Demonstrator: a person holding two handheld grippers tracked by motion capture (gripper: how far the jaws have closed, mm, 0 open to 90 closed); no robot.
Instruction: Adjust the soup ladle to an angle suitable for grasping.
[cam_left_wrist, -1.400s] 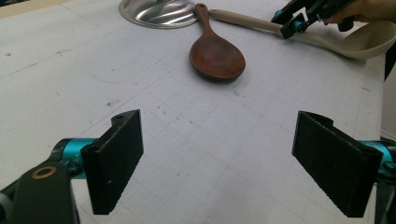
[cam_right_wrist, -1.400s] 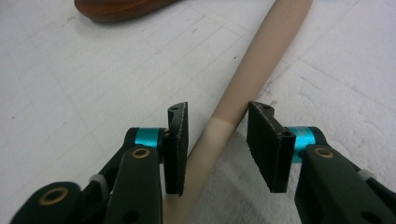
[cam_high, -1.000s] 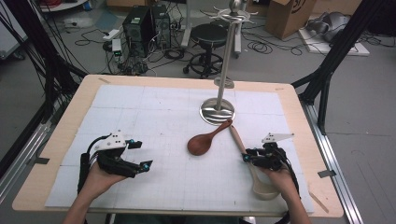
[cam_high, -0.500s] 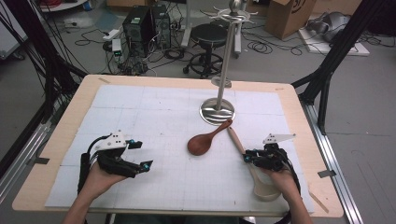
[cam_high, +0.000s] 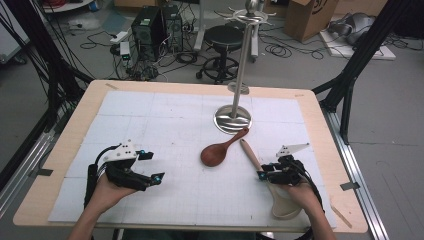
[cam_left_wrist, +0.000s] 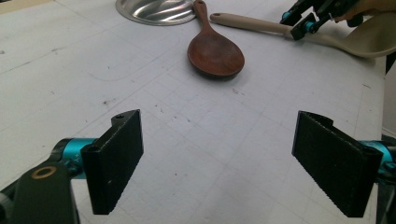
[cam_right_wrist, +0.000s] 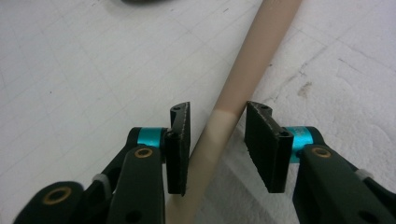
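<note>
A beige spoon lies on the white mat, handle toward the stand and bowl under the person's right hand. My right gripper straddles that handle. Its jaws have just been opening, and a thin gap shows beside each pad, so nothing is pressed. A dark wooden spoon rests at mid-table, also ahead in the left gripper view. My left gripper hovers at the left front, jaws wide open and empty.
A metal hanging stand with a round base rises behind the two spoons, hooks at its top. The white mat covers most of the wooden table. Stools, computer cases and cables stand on the floor beyond.
</note>
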